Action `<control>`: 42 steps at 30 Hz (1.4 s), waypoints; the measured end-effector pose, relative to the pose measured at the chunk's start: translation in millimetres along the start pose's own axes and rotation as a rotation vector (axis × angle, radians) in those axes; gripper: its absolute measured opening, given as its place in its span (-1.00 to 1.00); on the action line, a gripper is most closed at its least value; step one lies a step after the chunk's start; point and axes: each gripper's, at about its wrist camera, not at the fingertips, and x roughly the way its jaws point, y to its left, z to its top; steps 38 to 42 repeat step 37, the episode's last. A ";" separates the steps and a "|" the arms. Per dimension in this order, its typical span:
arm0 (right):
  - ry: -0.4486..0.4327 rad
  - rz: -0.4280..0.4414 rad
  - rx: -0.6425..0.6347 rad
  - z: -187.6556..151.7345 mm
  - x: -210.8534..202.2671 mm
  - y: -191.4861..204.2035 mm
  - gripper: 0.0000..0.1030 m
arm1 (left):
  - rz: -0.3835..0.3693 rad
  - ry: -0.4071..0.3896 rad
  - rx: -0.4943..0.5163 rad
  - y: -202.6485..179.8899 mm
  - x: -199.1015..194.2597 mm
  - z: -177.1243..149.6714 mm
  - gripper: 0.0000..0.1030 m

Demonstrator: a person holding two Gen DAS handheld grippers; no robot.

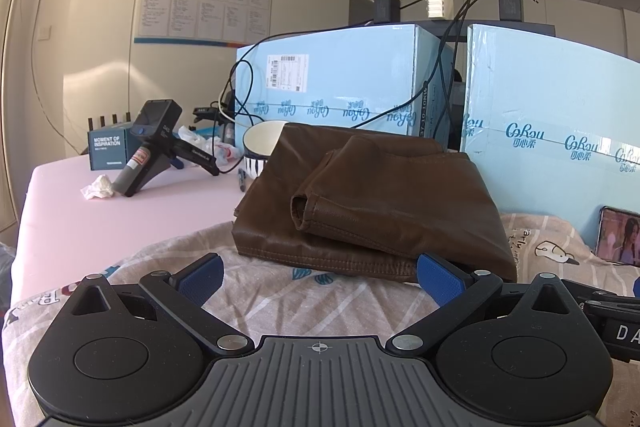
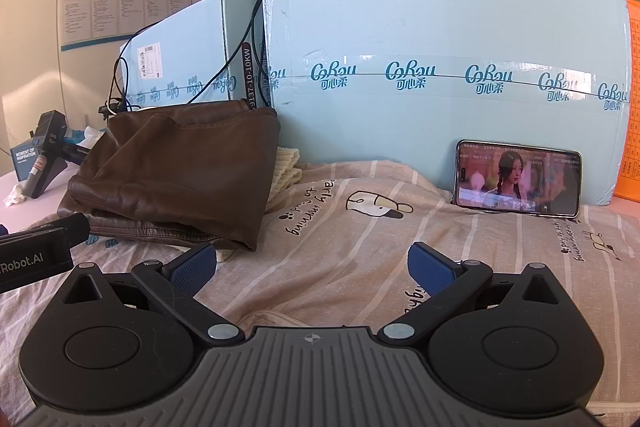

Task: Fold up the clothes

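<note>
A folded brown leather garment [image 1: 372, 203] lies on a beige striped printed garment [image 1: 312, 303] spread over the table. My left gripper [image 1: 320, 279] is open and empty, just in front of the brown garment's near edge. In the right wrist view the brown garment [image 2: 176, 175] sits at the left, and the beige garment [image 2: 360, 243] with a duck print fills the foreground. My right gripper [image 2: 312, 267] is open and empty, low over the beige garment. The left gripper's body [image 2: 36, 255] shows at the left edge there.
Light blue cartons [image 2: 440, 67] stand behind the clothes, with cables and chargers on top. A phone [image 2: 518, 179] playing video leans on the right carton. On the pink table [image 1: 120, 219] lie a spare black gripper [image 1: 160, 147], a bowl [image 1: 260, 147], a small box and crumpled tissue [image 1: 98, 187].
</note>
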 end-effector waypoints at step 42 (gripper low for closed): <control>0.007 0.000 0.000 -0.4 0.9 -0.5 1.00 | 0.007 0.008 0.001 -1.2 0.7 -0.7 1.00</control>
